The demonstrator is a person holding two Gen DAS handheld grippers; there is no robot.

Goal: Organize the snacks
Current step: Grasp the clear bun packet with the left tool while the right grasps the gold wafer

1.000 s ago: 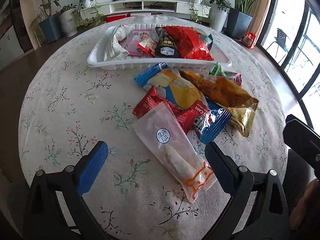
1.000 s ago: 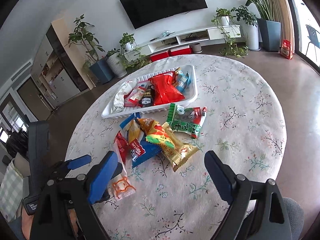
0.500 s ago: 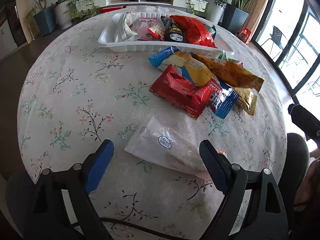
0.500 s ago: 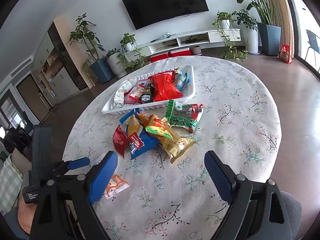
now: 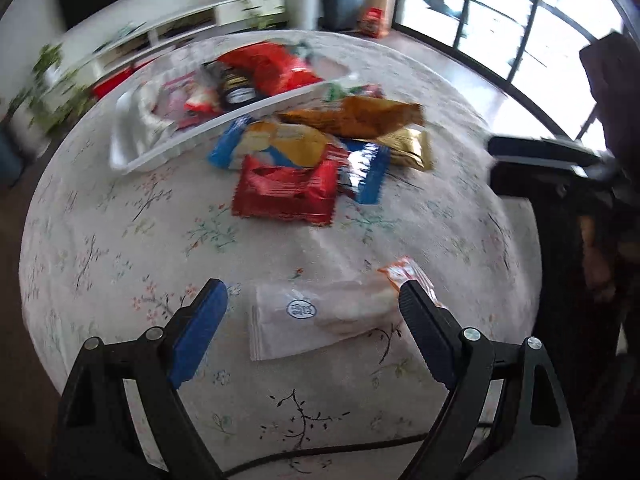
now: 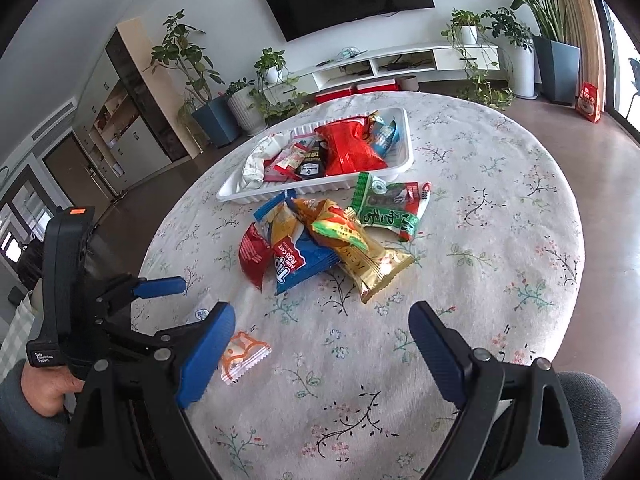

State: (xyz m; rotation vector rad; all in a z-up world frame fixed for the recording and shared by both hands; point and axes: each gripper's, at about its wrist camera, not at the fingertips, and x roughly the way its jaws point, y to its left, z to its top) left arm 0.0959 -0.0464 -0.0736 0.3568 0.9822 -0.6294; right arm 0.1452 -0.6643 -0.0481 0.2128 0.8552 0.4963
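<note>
A clear packet with an orange end point(image 5: 328, 312) lies on the flowered tablecloth between my left gripper's point(image 5: 308, 304) open fingers; its orange end shows in the right wrist view point(image 6: 242, 354). A pile of snack packets lies farther off: a red one point(image 5: 286, 190), a blue one point(image 6: 298, 260), a gold one point(image 6: 372, 264), a green one point(image 6: 386, 206). A white tray point(image 6: 406, 152) holding several snacks stands behind the pile. My right gripper point(image 6: 320, 322) is open and empty above the table's near part. The left gripper also shows in the right wrist view point(image 6: 160, 286).
The round table point(image 6: 500, 208) has its edge close at my near side and right. Potted plants point(image 6: 214, 92), a low white TV shelf point(image 6: 404, 62) and windows point(image 5: 520, 12) surround it. The right gripper's body point(image 5: 560, 168) shows at the right of the left wrist view.
The clear packet has been dragged from the pile toward the table's near edge and now lies crosswise between the left fingers. The left wrist view has swung right. The right gripper barely moved.
</note>
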